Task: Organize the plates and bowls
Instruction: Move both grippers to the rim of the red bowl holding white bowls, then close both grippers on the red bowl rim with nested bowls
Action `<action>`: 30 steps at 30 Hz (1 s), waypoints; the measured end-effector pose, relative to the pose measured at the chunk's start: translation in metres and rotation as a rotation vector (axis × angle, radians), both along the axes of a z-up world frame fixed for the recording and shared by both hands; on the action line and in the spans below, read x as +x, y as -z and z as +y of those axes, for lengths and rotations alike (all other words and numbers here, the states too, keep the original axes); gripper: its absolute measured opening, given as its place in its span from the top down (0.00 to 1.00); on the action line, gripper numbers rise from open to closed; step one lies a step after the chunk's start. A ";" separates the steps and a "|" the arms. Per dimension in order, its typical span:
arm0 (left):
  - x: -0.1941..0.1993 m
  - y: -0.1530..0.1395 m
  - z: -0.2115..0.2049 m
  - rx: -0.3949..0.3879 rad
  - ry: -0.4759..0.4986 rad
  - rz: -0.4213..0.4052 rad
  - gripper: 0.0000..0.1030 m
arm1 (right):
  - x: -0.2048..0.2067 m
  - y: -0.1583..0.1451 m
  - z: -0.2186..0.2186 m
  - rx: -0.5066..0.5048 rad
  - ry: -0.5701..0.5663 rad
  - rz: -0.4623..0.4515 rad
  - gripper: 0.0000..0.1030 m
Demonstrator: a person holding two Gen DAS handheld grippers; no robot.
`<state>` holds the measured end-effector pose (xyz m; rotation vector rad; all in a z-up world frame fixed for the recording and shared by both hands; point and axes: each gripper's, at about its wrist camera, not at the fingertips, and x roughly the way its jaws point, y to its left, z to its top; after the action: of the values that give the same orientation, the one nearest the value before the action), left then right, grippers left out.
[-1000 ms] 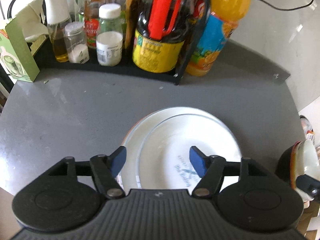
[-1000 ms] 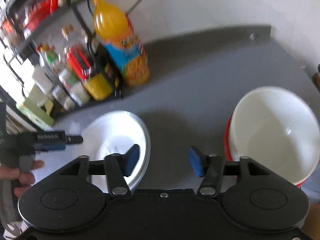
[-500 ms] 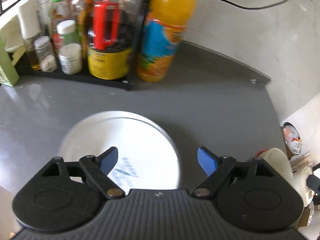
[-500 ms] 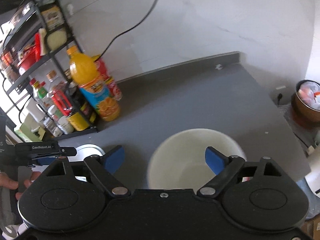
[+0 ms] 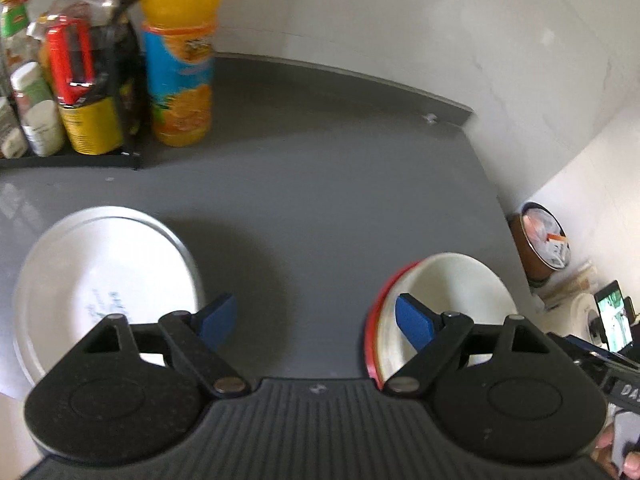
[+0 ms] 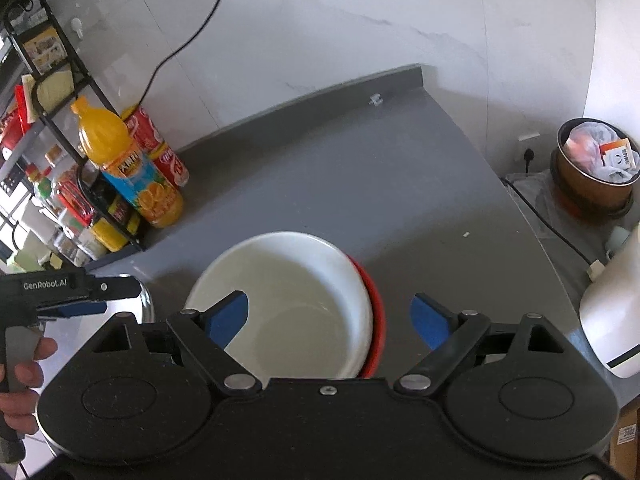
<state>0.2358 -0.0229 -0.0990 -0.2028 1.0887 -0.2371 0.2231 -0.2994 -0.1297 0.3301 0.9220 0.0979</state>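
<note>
A stack of white plates lies on the grey counter at the left. A white bowl nested in a red-rimmed bowl sits at the right. My left gripper hovers open over bare counter between plates and bowls, holding nothing. In the right wrist view the white bowl lies below my open right gripper; its left finger is over the bowl and its right finger is outside the red rim. The left gripper shows at the left edge, held by a hand.
A black rack of sauce bottles and jars stands at the back left, with an orange juice bottle and a red can beside it. A bin and a white appliance stand off the counter's right edge.
My left gripper swung right, away from the plates toward the bowls. My right gripper rose and centred over the white bowl, with its fingers spread wider.
</note>
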 end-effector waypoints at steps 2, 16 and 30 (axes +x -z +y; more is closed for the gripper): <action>-0.001 0.003 -0.010 -0.009 0.002 0.006 0.17 | 0.001 0.004 -0.006 0.001 -0.014 0.014 0.14; -0.006 0.028 -0.049 -0.031 -0.040 0.066 0.20 | 0.014 0.032 -0.029 0.054 -0.096 0.086 0.15; 0.010 0.069 -0.068 -0.032 -0.052 0.194 0.56 | 0.036 0.068 -0.037 0.132 -0.114 0.153 0.29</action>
<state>0.2456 -0.0907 -0.1683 -0.2870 1.2711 -0.1915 0.2596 -0.3362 -0.1978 0.4116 1.0890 0.2419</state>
